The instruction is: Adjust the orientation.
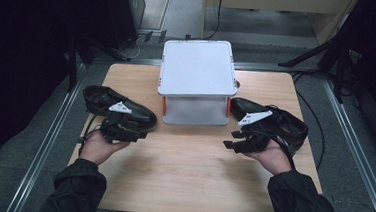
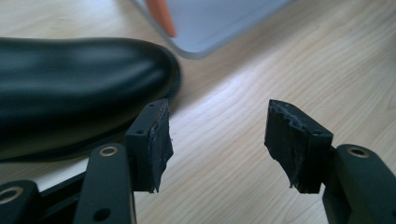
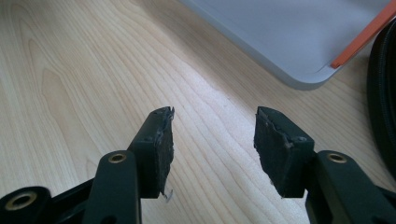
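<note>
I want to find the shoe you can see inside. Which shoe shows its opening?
The right shoe: its open top shows. The left shoe's is less plain.

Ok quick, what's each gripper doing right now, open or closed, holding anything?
Left gripper: open, holding nothing, beside the left shoe's toe.
Right gripper: open, holding nothing, above bare table.

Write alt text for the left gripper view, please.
The open left gripper hovers over a wooden table, its black fingers apart and empty. A black shoe lies left of them, a grey box beyond.
</note>
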